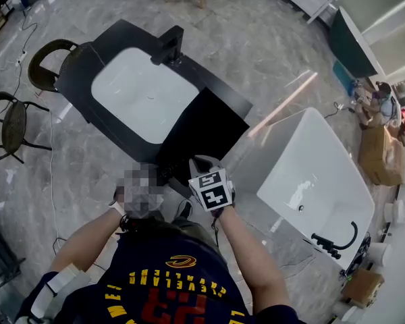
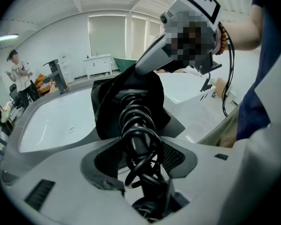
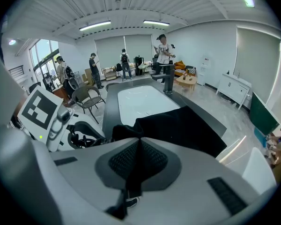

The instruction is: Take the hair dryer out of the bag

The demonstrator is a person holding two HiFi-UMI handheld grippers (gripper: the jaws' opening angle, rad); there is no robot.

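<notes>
Nearest, between the jaws of the left gripper (image 2: 141, 149), the hair dryer (image 2: 136, 137) is showing only its black handle, wound about with one coiled cord (image 2: 139, 108); the jaws are standing wide, their pads lying against the coils on both sides, so this gripper is holding the dryer by the handle; what is lying below the coils, deep in the gap between the jaws, is too dark to make out. The dryer's head is sitting hidden inside the one black bag (image 2: 110, 100), whose mouth is draping over the handle just past the jaw tips. In the head view the left gripper is hard to make out and the dryer is not showing at all.

Just beside it, the right gripper (image 3: 139, 143) is pinching a fold of the bag's cloth, its jaws pressed together on it; the two grippers are sitting side by side at the bag's near end.

Beyond them the bag is lying along the dark deck of the black-rimmed bathtub (image 1: 77, 79), with one black tap (image 1: 170, 46) standing at its far edge; a second bathtub (image 1: 324, 123), all white, is standing to the right, making two tubs. Two chairs (image 1: 35, 69) (image 1: 13, 123) are standing on the left.

Farthest off, in the right gripper view, at least four people (image 3: 125, 60) are standing near the windows, too small to make out further.
</notes>
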